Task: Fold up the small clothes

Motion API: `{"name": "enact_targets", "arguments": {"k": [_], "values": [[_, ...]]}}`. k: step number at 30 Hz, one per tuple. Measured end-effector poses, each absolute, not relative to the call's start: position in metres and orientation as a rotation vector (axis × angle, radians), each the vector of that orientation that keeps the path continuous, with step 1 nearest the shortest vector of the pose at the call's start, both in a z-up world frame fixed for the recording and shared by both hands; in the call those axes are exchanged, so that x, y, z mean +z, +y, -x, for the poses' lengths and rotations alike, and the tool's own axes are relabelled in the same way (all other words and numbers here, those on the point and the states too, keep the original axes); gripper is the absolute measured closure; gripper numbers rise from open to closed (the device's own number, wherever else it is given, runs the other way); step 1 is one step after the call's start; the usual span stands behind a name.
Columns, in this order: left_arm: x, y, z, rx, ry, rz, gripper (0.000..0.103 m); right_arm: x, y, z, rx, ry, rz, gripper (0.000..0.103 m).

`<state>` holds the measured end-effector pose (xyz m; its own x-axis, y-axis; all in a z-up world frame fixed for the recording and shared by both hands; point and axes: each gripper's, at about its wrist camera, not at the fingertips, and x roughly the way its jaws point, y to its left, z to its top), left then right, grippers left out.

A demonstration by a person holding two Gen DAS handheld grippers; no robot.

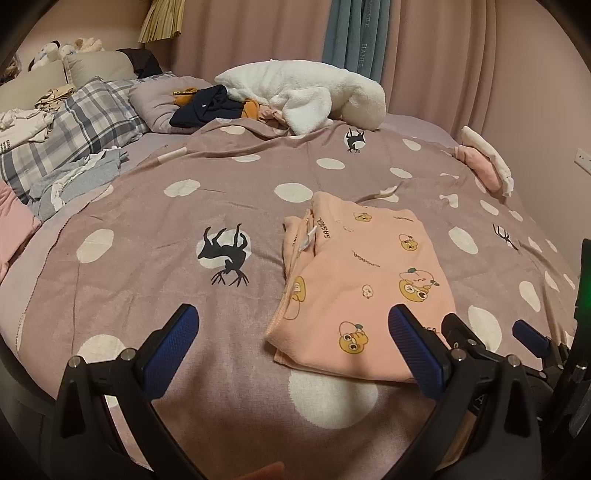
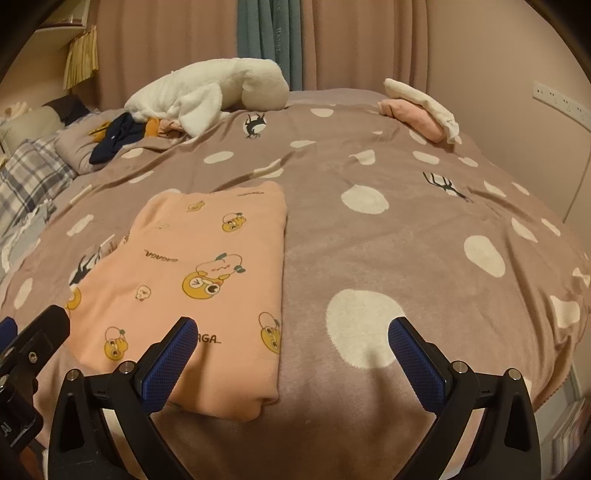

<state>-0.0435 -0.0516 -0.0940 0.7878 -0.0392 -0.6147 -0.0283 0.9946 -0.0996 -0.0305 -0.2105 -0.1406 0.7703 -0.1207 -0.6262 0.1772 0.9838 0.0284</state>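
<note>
A mauve blanket (image 1: 258,192) with white spots and black deer prints covers the bed and fills most of both views. Pink curtains (image 1: 443,55) hang behind it, with a blue strip (image 1: 351,33) at 12 o'clock.

At 12 o'clock on the far side of the blanket lies a white fleece (image 1: 306,96), partly over a navy garment (image 1: 207,107) and something orange. A plaid pillow (image 1: 85,125) sits at 10 o'clock in the left wrist view, with grey clothes (image 1: 81,177) heaped just beside it. At 2 o'clock, near the bed's far edge, a folded pink and white stack (image 2: 424,110) rests on the blanket.

The peach garment (image 2: 207,280), printed with yellow cartoon faces, lies folded flat in a rough rectangle on the blanket. In the right wrist view it reaches from the centre down to 7 o'clock; in the left wrist view it lies from the centre to 5 o'clock.

The left gripper (image 1: 293,328) hovers low with its blue pads spread wide and nothing between them; its right finger (image 1: 413,343) overlaps the garment's near edge in the view, though contact cannot be told. The right gripper (image 2: 291,339) is likewise spread wide and empty, its left finger (image 2: 170,354) over the garment's near right corner, its other finger over bare blanket.
</note>
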Motion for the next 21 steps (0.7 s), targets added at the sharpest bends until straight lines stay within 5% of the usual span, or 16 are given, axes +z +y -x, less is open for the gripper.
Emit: {"name": "enact_targets", "arguments": {"k": [21], "values": [[-0.0964, -0.0506, 0.0449, 0.023, 0.646, 0.087, 0.000, -0.1416, -0.2061, 0.0293, -0.153, 0.677, -0.081, 0.001]]}}
